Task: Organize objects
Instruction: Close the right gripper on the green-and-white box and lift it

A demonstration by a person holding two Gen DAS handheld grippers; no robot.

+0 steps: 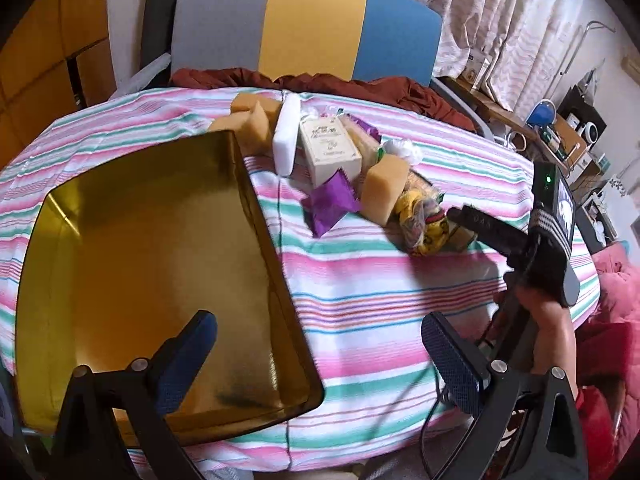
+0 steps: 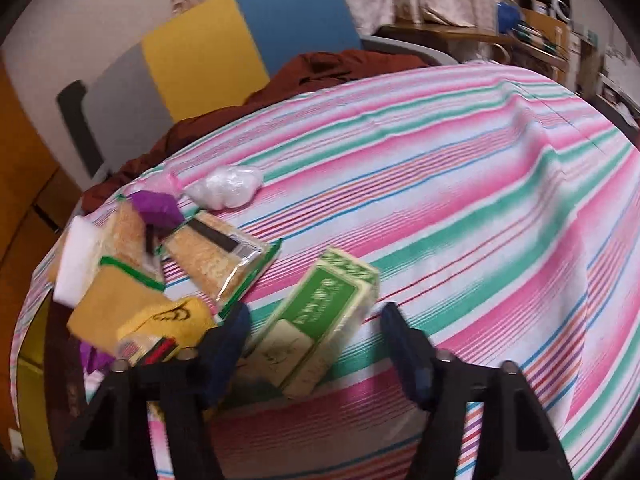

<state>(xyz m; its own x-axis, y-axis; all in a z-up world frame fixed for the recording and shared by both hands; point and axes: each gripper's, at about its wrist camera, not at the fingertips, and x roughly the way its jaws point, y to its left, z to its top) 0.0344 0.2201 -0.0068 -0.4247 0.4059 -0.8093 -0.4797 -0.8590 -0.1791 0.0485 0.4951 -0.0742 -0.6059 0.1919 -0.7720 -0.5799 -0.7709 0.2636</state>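
A gold tray [image 1: 132, 264] lies on the striped tablecloth [image 1: 380, 292] at the left. My left gripper [image 1: 320, 356] is open, its left finger over the tray's near corner. A pile lies beyond: tan sponges [image 1: 384, 192], a white sponge [image 1: 286, 140], a cream box [image 1: 332, 148], purple wrappers [image 1: 330, 204], a yellow patterned cloth [image 1: 420, 220]. My right gripper [image 2: 316, 340] is open around a green-and-cream box [image 2: 316, 320] that lies between its fingers; its black body [image 1: 492, 232] shows in the left wrist view beside the yellow cloth.
A white plastic bag [image 2: 226, 190] and a packaged scrub pad [image 2: 216, 260] lie on the cloth. A grey, yellow and blue chair back [image 1: 312, 28] with dark red fabric [image 1: 360, 84] stands behind the table. Cluttered shelves [image 1: 560, 132] stand at the right.
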